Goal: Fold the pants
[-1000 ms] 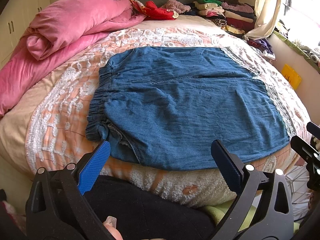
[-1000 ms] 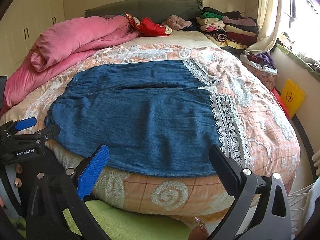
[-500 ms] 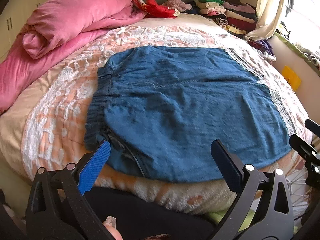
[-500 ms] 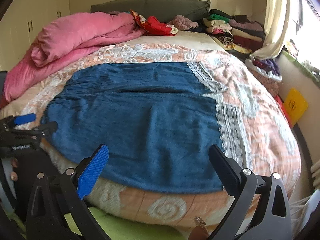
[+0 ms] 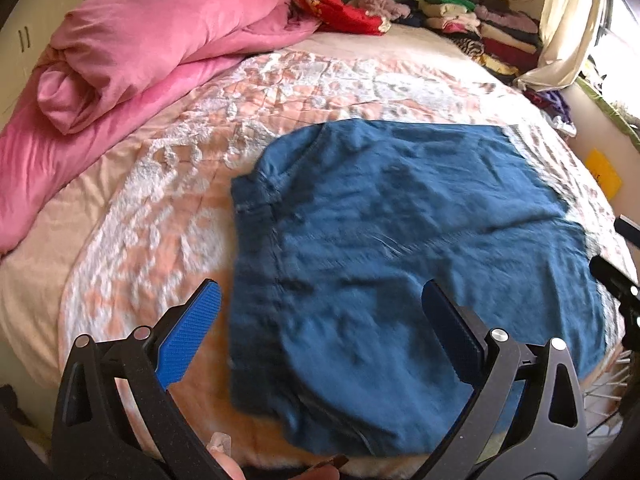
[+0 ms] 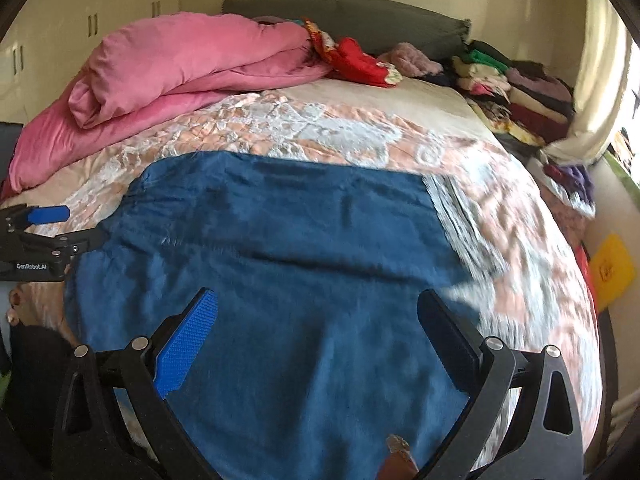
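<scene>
Blue denim pants [image 5: 404, 248] spread flat on peach quilted bedspread [image 5: 160, 208], slightly wrinkled (blurred); left gripper [image 5: 320, 322] and right gripper [image 6: 318, 320] fingers wide, empty.

A home bedroom: bed [image 6: 400, 152], pink duvet [image 6: 180, 64], stacked clothes [image 6: 516, 88]

Both wrist views look down close over the bed's [image 5: 168, 184] near edge, sharing the pants [image 5: 400, 248].

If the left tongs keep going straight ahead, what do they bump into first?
Most likely the blue pants spread flat on the bed. The open left tongs point at the waistband side, with nothing between. Exact depth is hard to judge.
</scene>
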Demonstrator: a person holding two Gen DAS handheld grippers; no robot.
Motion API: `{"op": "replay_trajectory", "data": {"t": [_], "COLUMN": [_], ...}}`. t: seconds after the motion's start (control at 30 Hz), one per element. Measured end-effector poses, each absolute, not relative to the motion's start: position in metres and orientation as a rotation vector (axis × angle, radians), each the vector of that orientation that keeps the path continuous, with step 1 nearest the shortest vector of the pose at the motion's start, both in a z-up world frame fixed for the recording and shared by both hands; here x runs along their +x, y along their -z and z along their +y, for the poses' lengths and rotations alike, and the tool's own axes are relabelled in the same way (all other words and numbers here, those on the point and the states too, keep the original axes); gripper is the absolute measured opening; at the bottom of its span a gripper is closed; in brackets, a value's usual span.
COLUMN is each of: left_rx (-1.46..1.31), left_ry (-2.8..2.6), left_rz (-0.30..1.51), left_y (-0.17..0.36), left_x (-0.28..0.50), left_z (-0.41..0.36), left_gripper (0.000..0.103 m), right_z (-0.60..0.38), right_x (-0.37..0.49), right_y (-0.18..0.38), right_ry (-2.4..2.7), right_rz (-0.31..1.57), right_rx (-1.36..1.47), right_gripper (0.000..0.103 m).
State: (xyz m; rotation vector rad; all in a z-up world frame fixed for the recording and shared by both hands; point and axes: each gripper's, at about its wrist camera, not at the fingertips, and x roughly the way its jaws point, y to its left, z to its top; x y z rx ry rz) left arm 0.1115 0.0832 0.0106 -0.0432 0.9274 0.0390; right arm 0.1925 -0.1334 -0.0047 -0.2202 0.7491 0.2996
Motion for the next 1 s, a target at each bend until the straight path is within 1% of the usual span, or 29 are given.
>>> {"op": "replay_trajectory", "data": {"t": [0.27,0.43,0.63,0.73,0.77,0.8,0.83,0.87,0.9,0.93,0.97,1.0], "left_rx": [-0.093,-0.109,-0.160,-0.141,-0.133,-0.130,-0.128,-0.133,-0.140,-0.137,-0.119,-0.107], "left_ry": [-0.097,-0.107,-0.031,-0.006,0.005,0.012,0.024,0.045,0.070,0.084,0.079,0.083], "left_rz": [0.928,0.955,0.999,1.014,1.016,1.019,1.024,1.025,1.025,1.022,1.018,1.015], "left_y": [-0.006,0.008,0.029,0.037,0.040,0.042,0.044,0.046,0.047,0.048,0.048,0.048], "left_x": [0.168,0.201,0.232,0.242,0.246,0.250,0.253,0.256,0.258,0.260,0.261,0.261], "left_z": [0.133,0.157,0.171,0.167,0.165,0.163,0.162,0.160,0.160,0.159,0.158,0.157], "left_gripper": [0.094,0.094,0.094,0.094,0.092,0.090,0.079,0.063,0.055,0.043,0.034,0.033], "right_z": [-0.103,-0.076,-0.049,-0.036,-0.032,-0.025,-0.019,-0.015,-0.009,-0.005,-0.002,0.004], "right_x": [0.269,0.316,0.368,0.391,0.397,0.403,0.409,0.413,0.419,0.424,0.427,0.431], "right_y": [0.004,0.011,0.021,0.027,0.028,0.031,0.034,0.036,0.040,0.043,0.046,0.051], "right_ry": [-0.377,-0.428,-0.477,-0.506,-0.512,-0.526,-0.537,-0.543,-0.556,-0.568,-0.576,-0.587], "right_rz": [0.788,0.823,0.861,0.881,0.878,0.881,0.881,0.880,0.889,0.896,0.900,0.908], "right_rx": [-0.228,-0.255,-0.304,-0.339,-0.356,-0.388,-0.421,-0.441,-0.467,-0.487,-0.505,-0.544], "right_gripper": [0.099,0.099,0.099,0.099,0.099,0.099,0.099,0.099,0.099,0.099,0.099,0.099]}}
